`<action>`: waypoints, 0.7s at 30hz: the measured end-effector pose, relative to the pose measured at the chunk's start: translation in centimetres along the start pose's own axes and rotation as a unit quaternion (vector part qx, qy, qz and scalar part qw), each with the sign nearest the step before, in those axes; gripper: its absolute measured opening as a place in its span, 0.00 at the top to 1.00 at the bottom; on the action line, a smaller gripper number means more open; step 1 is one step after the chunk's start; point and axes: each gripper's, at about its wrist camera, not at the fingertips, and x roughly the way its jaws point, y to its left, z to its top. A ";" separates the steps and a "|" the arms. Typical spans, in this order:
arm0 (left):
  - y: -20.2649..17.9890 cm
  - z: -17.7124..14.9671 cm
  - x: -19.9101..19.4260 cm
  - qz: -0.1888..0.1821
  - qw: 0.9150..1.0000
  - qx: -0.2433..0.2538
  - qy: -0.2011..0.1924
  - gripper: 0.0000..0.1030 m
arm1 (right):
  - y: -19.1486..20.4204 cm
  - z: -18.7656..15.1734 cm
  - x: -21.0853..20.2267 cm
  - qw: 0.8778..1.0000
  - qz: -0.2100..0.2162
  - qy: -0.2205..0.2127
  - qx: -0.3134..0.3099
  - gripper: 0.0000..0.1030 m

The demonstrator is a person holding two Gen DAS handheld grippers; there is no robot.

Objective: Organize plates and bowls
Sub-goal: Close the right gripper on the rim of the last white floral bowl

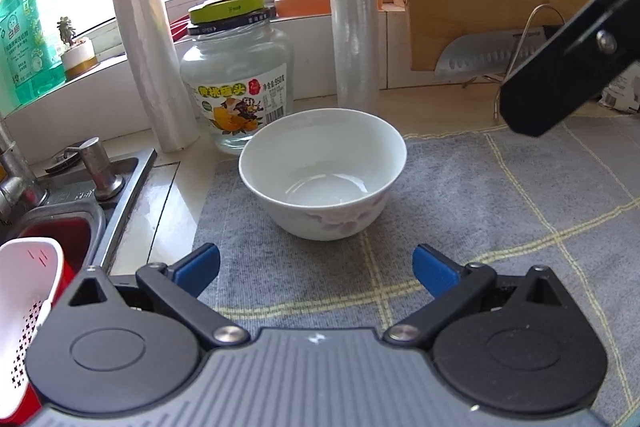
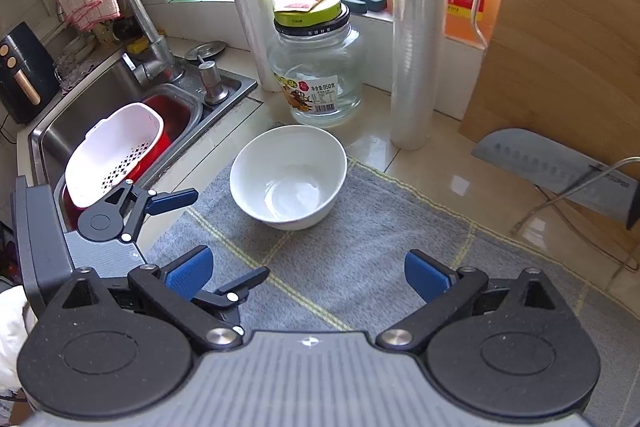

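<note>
The bowl point(image 1: 322, 175) point(image 2: 288, 175) is white ceramic with a faint pink floral print on its outer wall. It stands upright and empty on the grey checked mat point(image 1: 480, 227) — ahead of the left gripper's blue fingers point(image 1: 200, 269), centred between them, not touching. From the right gripper's fingers point(image 2: 190, 273) it lies ahead — offset slightly toward the left finger.

Counts: one white ceramic bowl point(image 1: 322, 173); two upright clear film rolls point(image 1: 150, 45); one green-lidded glass jar point(image 1: 236, 79); one steel cleaver point(image 2: 554, 173).
</note>
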 end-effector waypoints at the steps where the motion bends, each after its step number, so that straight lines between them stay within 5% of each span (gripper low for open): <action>1: 0.1 0.1 0.4 -0.003 1.000 0.001 0.001 0.01 | -0.1 0.3 0.5 1.000 0.005 0.001 0.005 0.00; 21: 1.0 1.4 3.6 -0.026 0.999 0.011 -0.019 0.02 | -0.2 6.0 9.4 0.999 0.017 0.036 -0.015 0.08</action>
